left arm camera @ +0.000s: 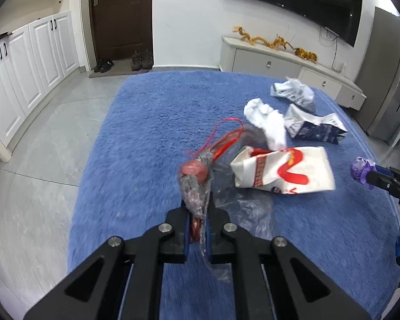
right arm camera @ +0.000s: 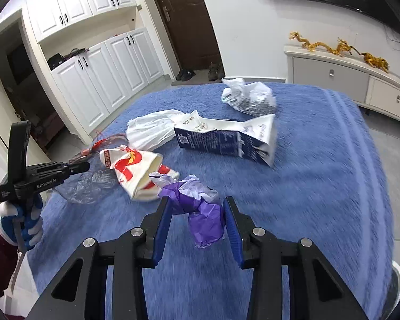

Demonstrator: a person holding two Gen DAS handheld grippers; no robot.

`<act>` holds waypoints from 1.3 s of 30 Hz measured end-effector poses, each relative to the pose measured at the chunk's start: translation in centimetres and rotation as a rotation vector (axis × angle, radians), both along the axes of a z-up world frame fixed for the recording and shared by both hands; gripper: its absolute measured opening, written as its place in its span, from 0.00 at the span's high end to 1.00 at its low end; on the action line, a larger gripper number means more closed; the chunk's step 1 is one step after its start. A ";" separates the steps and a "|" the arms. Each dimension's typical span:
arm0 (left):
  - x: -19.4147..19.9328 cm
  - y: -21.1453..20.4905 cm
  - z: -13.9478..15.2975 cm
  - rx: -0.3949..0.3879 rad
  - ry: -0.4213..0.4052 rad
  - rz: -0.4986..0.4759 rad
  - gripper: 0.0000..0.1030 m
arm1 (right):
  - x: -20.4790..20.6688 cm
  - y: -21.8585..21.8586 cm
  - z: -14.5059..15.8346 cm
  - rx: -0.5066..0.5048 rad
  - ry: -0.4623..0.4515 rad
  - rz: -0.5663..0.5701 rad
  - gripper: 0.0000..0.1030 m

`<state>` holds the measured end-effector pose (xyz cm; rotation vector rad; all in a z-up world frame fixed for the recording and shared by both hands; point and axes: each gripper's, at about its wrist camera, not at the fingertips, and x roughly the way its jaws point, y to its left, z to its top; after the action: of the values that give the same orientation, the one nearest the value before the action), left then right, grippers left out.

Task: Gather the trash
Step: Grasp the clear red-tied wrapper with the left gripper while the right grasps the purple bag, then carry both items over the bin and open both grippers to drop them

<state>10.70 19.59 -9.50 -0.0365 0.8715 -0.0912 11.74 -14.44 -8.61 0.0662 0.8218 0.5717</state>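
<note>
Reading "GenRobot.AI", white lettering marks the left gripper (right arm camera: 78, 167) body.

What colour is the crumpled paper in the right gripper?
Purple, with paler lilac patches. The crumpled paper shows best in the right wrist view.

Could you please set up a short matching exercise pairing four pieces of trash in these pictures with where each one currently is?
Things:
1. purple crumpled paper
2. clear plastic wrap with red string
3. dark blue carton
4. red and white paper bag

Places:
A. lying farther back on the blue rug
B. in the left claw
C. in the right claw
D. on the rug between the two claws

Pairs: 1-C, 2-B, 3-A, 4-D
</note>
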 end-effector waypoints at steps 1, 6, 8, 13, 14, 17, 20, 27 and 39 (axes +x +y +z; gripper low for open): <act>-0.9 -0.2 0.4 0.000 -0.010 -0.002 0.92 | -0.7 -0.5 0.3 0.003 -0.005 -0.007 0.64; -4.5 -1.5 2.7 -0.009 -0.048 -0.020 0.92 | -3.9 -3.4 1.6 -0.002 -0.039 -0.035 0.64; -5.9 -2.3 3.8 -0.001 -0.067 -0.032 0.93 | -5.0 -4.6 1.9 -0.004 -0.050 -0.052 0.64; -7.9 -3.6 6.5 0.012 -0.117 -0.025 0.93 | -7.7 -8.5 2.9 0.015 -0.079 -0.116 0.64; -8.3 -3.8 7.3 0.020 -0.132 -0.019 0.93 | -8.2 -9.3 3.0 0.019 -0.084 -0.128 0.64; -9.1 -4.0 9.2 0.039 -0.167 -0.006 0.93 | -9.4 -11.8 3.3 0.031 -0.100 -0.170 0.64; -9.7 -4.8 11.0 0.055 -0.198 -0.009 0.93 | -10.5 -14.4 3.4 0.040 -0.113 -0.218 0.64; -9.8 -10.0 14.0 0.072 -0.247 -0.116 0.93 | -12.7 -20.4 2.8 0.053 -0.131 -0.340 0.64; -5.3 -31.7 10.0 0.088 -0.143 -0.510 0.93 | -15.7 -30.6 -1.4 0.054 -0.065 -0.584 0.64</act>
<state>5.38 -12.11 0.48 0.2729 0.7247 -0.5262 -3.99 -45.00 -10.03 0.3244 0.6803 0.0440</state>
